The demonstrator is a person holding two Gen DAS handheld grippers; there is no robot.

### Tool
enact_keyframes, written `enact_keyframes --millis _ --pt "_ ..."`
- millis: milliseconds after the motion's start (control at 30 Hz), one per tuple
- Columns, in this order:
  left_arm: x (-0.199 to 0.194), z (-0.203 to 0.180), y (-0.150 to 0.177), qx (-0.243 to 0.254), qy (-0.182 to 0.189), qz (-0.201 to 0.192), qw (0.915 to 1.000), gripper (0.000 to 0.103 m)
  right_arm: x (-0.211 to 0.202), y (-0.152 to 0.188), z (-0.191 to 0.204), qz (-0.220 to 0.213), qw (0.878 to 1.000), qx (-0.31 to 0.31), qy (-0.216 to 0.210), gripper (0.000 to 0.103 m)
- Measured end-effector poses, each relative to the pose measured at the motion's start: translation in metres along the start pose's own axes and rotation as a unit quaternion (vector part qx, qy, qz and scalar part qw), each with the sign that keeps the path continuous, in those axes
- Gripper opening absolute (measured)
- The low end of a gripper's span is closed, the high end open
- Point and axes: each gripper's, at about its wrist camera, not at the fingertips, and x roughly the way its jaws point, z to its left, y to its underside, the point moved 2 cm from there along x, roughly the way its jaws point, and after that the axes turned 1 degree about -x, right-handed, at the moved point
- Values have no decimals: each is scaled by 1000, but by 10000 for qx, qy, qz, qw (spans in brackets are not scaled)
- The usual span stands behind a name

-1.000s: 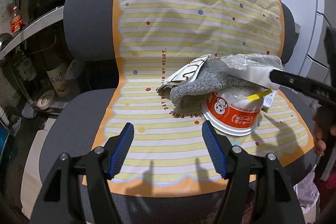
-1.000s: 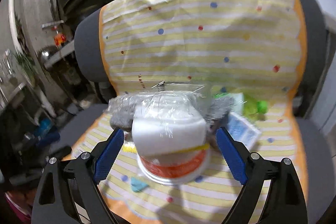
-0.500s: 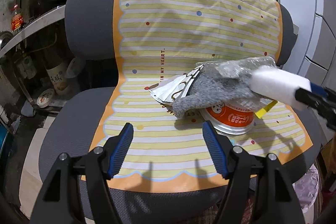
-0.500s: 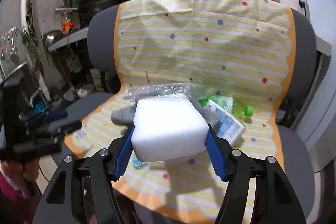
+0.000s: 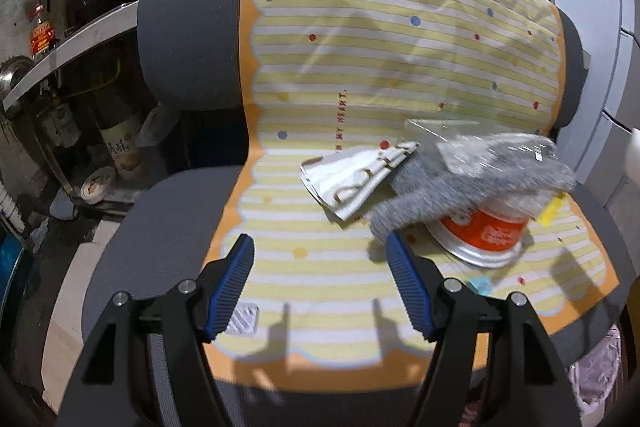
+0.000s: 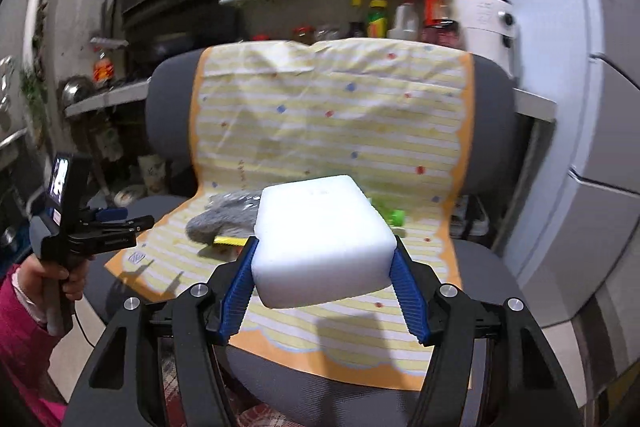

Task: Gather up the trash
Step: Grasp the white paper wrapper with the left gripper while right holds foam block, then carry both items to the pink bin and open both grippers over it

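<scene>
My right gripper (image 6: pixel 326 267) is shut on a white foam block (image 6: pixel 324 239) and holds it in the air in front of the chair. My left gripper (image 5: pixel 320 275) is open and empty, low over the seat's front. On the striped yellow cloth (image 5: pixel 320 187) lies a trash pile: a white crumpled wrapper (image 5: pixel 352 179), a grey fuzzy cloth (image 5: pixel 460 187) under clear plastic film (image 5: pixel 480 147), and an orange-and-white instant noodle cup (image 5: pixel 484 231) on its side. A small foil packet (image 5: pixel 244 319) lies by the left fingertip. A green bottle (image 6: pixel 390 215) shows behind the block.
The trash lies on a grey office chair (image 5: pixel 160 219). A pink-lined trash bag (image 5: pixel 596 379) sits low at the right of the seat. Cluttered shelves with bottles (image 6: pixel 380 19) stand behind. A white fridge (image 6: pixel 580 107) stands on the right. Floor clutter lies to the left (image 5: pixel 100 183).
My right gripper closed on the foam block, lifted it off the pile and drew back from the chair. My left gripper shifted slightly closer to the seat.
</scene>
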Motion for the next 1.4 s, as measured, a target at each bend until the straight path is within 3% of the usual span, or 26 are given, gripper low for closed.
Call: enact_keyframes --millis 267,533,733,800,867,900,967,1133,1267,1400 --pt "54 -2 -27 498 601 -3 9970 59 32 5 -9 197 9987 470 -30 64" --pt "111 -22 -32 920 1034 283 9900 55 62 4 -10 459 9974 545 102 65" --pt "139 -39 -30 1281 981 448 9859 55 75 4 -9 560 9967 569 149 65" --pt "145 -40 -33 1328 903 465 9859 46 76 5 -8 569 9968 529 174 65" --pt "150 -39 -36 1290 823 531 9868 15 75 5 -7 568 9970 493 192 65" --pt "150 -37 -38 1242 759 547 9878 12 74 5 -7 558 9971 481 198 65" --pt "138 -27 -44 1023 673 356 9918 1 70 6 -8 518 9973 481 194 65" --pt "76 4 -61 343 627 -240 9972 0 57 7 -13 402 9973 583 207 65" --pt "12 13 -70 23 846 -730 9937 0 39 8 -18 246 9972 672 230 65" --pt "-43 -14 -71 183 1209 -1117 9862 0 18 13 -27 105 9964 768 333 65"
